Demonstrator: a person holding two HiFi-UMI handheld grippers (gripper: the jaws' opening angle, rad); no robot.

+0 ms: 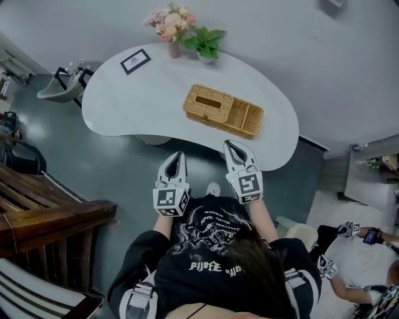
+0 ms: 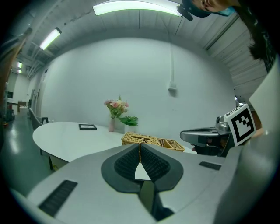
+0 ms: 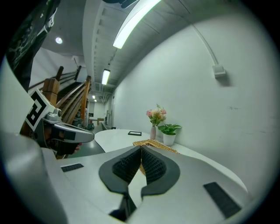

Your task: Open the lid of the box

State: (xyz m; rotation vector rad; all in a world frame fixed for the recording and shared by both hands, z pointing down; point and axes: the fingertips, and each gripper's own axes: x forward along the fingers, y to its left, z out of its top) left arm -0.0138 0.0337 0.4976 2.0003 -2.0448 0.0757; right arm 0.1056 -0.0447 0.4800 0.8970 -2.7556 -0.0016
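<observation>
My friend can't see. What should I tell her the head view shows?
From above, a person points the left gripper and right gripper, both shut and empty, at a wicker box on a curved white table. Flowers, a potted plant and a frame sit farther back.

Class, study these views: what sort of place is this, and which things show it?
Probably a reception or lounge corner of a big indoor hall: a curved white table with flowers, a plant and a wicker box, under ceiling strip lights.
</observation>
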